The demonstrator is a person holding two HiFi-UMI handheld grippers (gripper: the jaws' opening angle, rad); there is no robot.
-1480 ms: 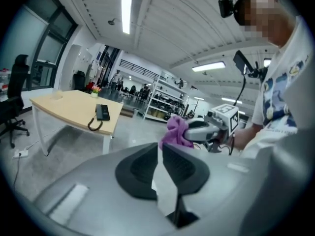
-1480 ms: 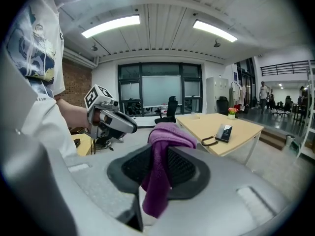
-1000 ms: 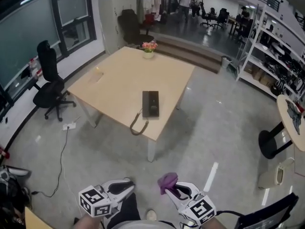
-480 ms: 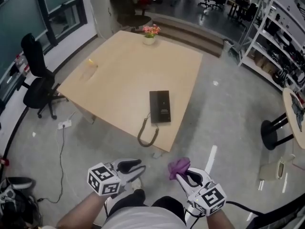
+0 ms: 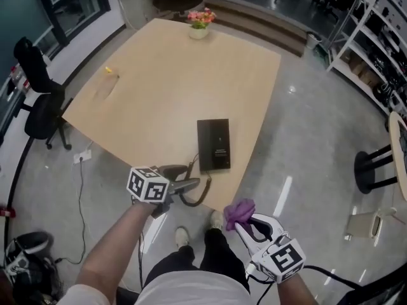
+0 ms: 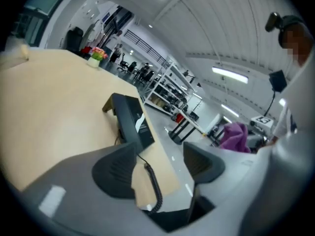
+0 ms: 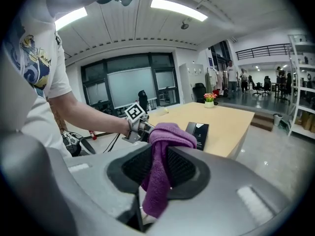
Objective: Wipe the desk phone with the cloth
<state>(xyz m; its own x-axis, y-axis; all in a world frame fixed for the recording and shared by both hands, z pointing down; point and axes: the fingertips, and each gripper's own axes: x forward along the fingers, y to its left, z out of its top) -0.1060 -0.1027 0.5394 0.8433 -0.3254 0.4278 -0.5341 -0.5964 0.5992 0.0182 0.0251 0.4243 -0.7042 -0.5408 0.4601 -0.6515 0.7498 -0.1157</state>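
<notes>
A black desk phone [image 5: 213, 143] lies near the front corner of the tan table [image 5: 159, 88], and its coiled cord [image 5: 194, 194] hangs off the edge. My left gripper [image 5: 189, 176] hovers over that corner just short of the phone [image 6: 129, 118]. Its jaws are opening, and nothing is held between them; the cord [image 6: 152, 186] shows beyond the gap. My right gripper [image 5: 249, 224] hangs lower, off the table's corner, shut on a purple cloth [image 5: 239, 211]. In the right gripper view the cloth [image 7: 165, 161] is bunched between the pads and droops below them, with the phone [image 7: 198, 131] beyond it.
A flower pot [image 5: 198, 24] stands at the table's far edge, and a small yellow thing [image 5: 109, 70] lies at its left. A black office chair [image 5: 39, 100] stands left of the table. Shelving [image 5: 381, 37] and a round table base [image 5: 375, 170] are on the right.
The person has walked up to the table. My left gripper has reached out to the table's near corner and its jaws have spread. The right gripper still carries the cloth.
</notes>
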